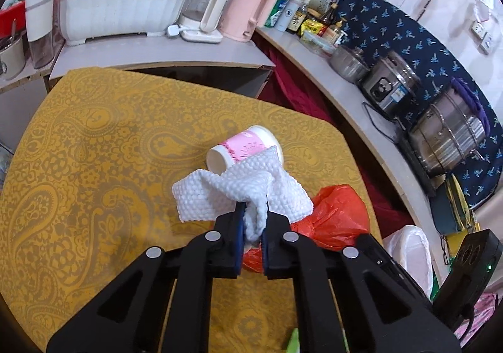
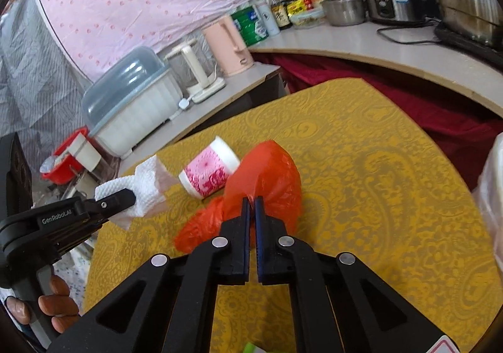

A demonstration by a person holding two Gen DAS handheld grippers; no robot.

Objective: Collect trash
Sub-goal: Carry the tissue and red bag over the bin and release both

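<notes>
Left wrist view shows the left gripper [image 1: 251,217] pinching a crumpled white paper towel [image 1: 239,189] at frame centre, hiding part of the paper cup [image 1: 242,145] lying behind it. Right wrist view alone shows the right gripper [image 2: 250,206] nipping the orange plastic bag [image 2: 267,176] on the yellow tablecloth [image 2: 361,195], and the cup's pink pattern.

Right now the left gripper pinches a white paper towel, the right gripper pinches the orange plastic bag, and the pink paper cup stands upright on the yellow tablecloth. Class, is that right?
Not quite: the pink paper cup lies on its side, as the right wrist view shows. The left gripper does pinch the white paper towel, and the right gripper the orange plastic bag.
</notes>
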